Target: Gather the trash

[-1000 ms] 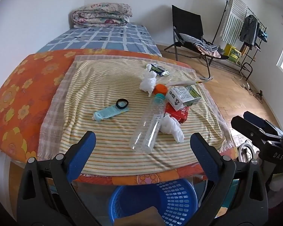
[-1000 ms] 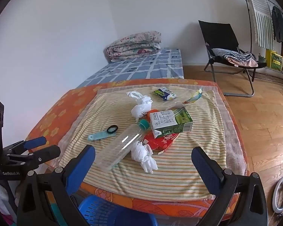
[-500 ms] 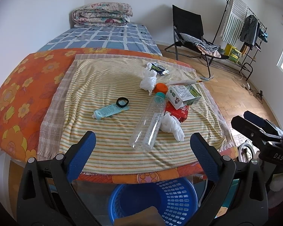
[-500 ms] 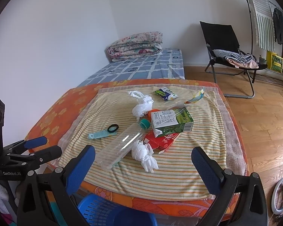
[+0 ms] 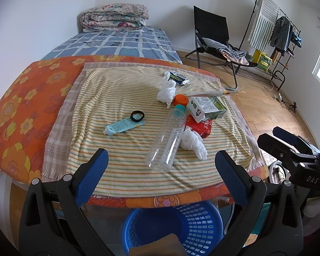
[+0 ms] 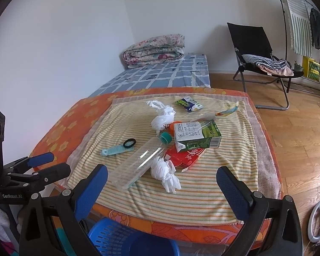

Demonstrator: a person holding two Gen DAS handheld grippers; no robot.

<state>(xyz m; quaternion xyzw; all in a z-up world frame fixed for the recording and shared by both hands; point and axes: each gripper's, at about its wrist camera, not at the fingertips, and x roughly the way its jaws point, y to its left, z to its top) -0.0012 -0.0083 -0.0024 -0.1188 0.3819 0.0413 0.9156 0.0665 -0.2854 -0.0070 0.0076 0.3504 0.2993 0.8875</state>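
Bedroom w/ wood floor; striped towel (image 5: 121,89) over orange floral sheet (image 5: 27,98) on worktop. Trash on towel: 1 bottle (image 5: 167,140), 1 carton (image 5: 207,108), 2 crumpled bags. Blue basket (image 5: 202,219) below the front edge. Both tools (image 5: 161,166) (image 6: 161,177) spread wide, empty.

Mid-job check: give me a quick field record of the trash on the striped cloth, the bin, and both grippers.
surface: striped cloth over an orange floral cover
bottle: clear plastic bottle lying on its side, teal cap on
carton: green and white carton resting on a red packet
bags: two crumpled white bags
tube: teal tube with a black ring at its end
bin: blue basket on the floor below the near edge
left gripper: open, empty
right gripper: open, empty
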